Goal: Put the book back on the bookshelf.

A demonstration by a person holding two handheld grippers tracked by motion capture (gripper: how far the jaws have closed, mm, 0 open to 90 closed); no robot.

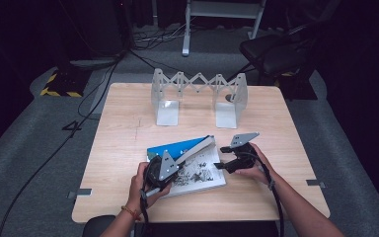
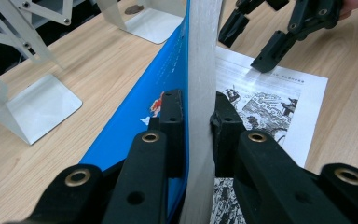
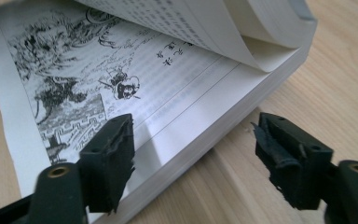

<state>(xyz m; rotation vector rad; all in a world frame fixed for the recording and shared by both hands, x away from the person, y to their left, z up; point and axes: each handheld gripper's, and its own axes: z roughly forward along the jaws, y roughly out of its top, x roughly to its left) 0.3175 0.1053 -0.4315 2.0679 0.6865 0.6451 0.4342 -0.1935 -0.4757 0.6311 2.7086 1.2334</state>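
The thick paperback book with a blue cover (image 1: 190, 165) lay open on the light wooden table (image 1: 123, 143), near the person's edge and slightly left of centre. The left gripper (image 1: 165, 165) was clamped on the lifted front portion of the book: in the left gripper view its two black jaws pressed from either side on the raised block of pages (image 2: 200, 93), with the blue cover (image 2: 144, 116) against the left jaw. That raised portion stood on edge, slanting up and away toward the back right in the high view. Below it the exposed page with black ink drawings (image 2: 270, 107) lay flat. The right gripper (image 1: 227, 160) sat just right of the book, jaws standing apart and gripping nothing; in the right gripper view one jaw hovered over the printed page (image 3: 98, 88) while the other was off the book above bare table, so the fore-edge of the page stack (image 3: 214, 135) ran between them. A curl of loose pages (image 3: 242, 32) arched above. Behind the book, well apart, stood the grey metal expanding book rack (image 1: 197, 91) near the far edge. Bare tabletop lay open to left and right of the book and between book and rack.
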